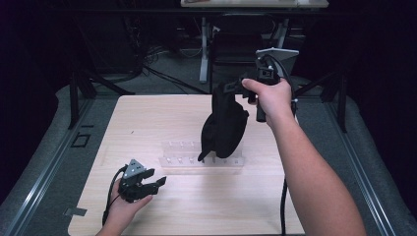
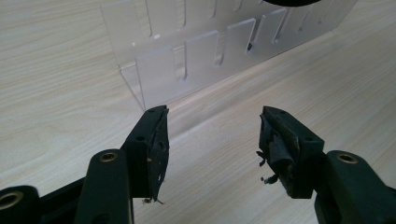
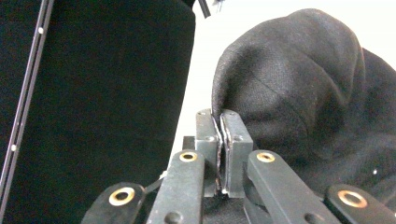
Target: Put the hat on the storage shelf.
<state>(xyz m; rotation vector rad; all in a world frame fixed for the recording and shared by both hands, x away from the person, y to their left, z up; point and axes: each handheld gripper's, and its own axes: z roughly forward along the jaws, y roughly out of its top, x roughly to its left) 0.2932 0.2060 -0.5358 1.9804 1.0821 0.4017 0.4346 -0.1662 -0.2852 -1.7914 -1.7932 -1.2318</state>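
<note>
Up above the middle of the table (image 1: 147,118), the right gripper (image 1: 235,86) has its jaws pinched tight on an edge of a black cap (image 1: 223,128), so the cap dangles free in the air over the clear rack (image 1: 172,158). In the right gripper view you can see the fabric (image 3: 299,84) squeezed right between the two pads, and grabbing it by the edge like that lets the rest hang down and keep its shape, which I'd guess makes it easier to lower onto one of the rack's slots or pegs. The lowest bit of the cap looks like it's just about reaching the rack, can't tell if it's actually touching. Down near the front left of the table, the left gripper (image 1: 158,183) sits low with its jaws wide apart and nothing in them, pointed at the rack's near end (image 2: 159,74). My read is it's parked there ready to steady the rack or help guide the cap, not doing any work yet
</note>
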